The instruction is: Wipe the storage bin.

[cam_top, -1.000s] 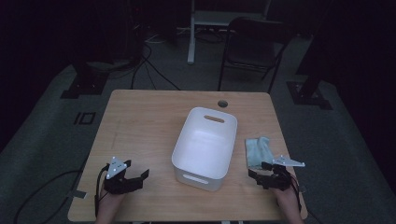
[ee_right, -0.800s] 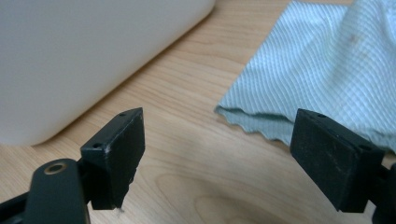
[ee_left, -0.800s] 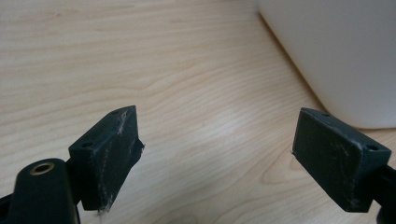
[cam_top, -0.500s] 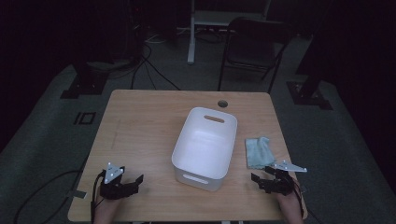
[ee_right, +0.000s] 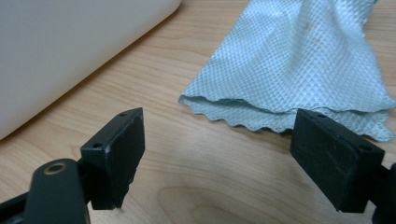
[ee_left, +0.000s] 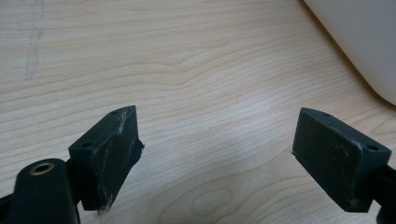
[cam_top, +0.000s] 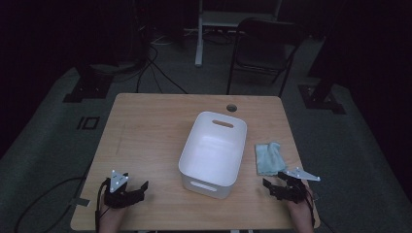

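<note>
Teal cloth lies just beyond the open right tool, seemingly untouched.

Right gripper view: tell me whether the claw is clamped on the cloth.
No. The right claw stands open, and the light blue cloth lies flat on the table ahead of it.

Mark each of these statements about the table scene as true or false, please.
1. The white bin is empty. True.
2. The cloth lies inside the bin. False: it lies on the table, beside the bin.
3. The right claw is open, with nothing between its jaws. True.
4. The left claw grips the bin. False: it is open over bare wood.
5. The cloth is red. False: it is pale blue-green.
</note>
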A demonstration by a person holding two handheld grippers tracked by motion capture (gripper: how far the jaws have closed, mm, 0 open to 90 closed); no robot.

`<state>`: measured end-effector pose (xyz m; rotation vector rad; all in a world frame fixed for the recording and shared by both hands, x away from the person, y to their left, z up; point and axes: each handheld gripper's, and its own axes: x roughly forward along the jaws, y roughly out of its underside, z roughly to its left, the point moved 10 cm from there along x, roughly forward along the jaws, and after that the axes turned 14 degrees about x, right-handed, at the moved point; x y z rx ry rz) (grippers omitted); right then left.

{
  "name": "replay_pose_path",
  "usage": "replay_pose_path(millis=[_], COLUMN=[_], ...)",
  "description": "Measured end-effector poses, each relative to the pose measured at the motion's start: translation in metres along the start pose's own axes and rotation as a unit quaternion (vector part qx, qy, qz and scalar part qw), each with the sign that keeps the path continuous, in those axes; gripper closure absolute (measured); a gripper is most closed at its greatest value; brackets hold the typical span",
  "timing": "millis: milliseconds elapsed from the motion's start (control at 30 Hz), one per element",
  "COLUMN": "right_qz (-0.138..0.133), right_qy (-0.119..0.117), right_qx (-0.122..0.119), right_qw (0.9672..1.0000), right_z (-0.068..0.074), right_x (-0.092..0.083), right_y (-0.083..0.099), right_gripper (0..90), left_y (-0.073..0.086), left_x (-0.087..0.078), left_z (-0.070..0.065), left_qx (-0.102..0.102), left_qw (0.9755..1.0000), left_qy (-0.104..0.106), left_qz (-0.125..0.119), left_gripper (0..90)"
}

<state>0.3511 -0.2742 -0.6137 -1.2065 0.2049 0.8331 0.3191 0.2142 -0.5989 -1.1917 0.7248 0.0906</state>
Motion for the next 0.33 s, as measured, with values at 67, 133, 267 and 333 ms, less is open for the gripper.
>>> replay_pose_path(millis=[67,133,267,333], right_qz=[0.001,0.002,0.002,0.003], right_qy=[0.001,0.003,0.006,0.006], right_qx=[0.000,0.000,-0.001,-0.001], right_qw=[1.0000,1.0000,1.0000,1.0000], right_z=[-0.0003,-0.0005,-0.0007,-0.0008], right_x=[0.0003,0.0007,0.0009,0.0010], right_y=[0.0001,0.0002,0.0003,0.0004], right_gripper=[17.7,17.7,17.7,17.7], left_y=[-0.0002,0.0001,0.0002,0.0001], left_x=[-0.0001,-0.0002,-0.0001,-0.0001], left_z=[-0.0003,0.0001,0.0005,0.0005], left_qx=[0.000,-0.001,-0.005,-0.005], left_qw=[1.0000,1.0000,1.0000,1.0000], left_qy=[0.000,-0.003,-0.003,-0.003], left_qz=[0.000,0.000,0.000,-0.001], left_gripper=[15.1,15.1,15.1,15.1])
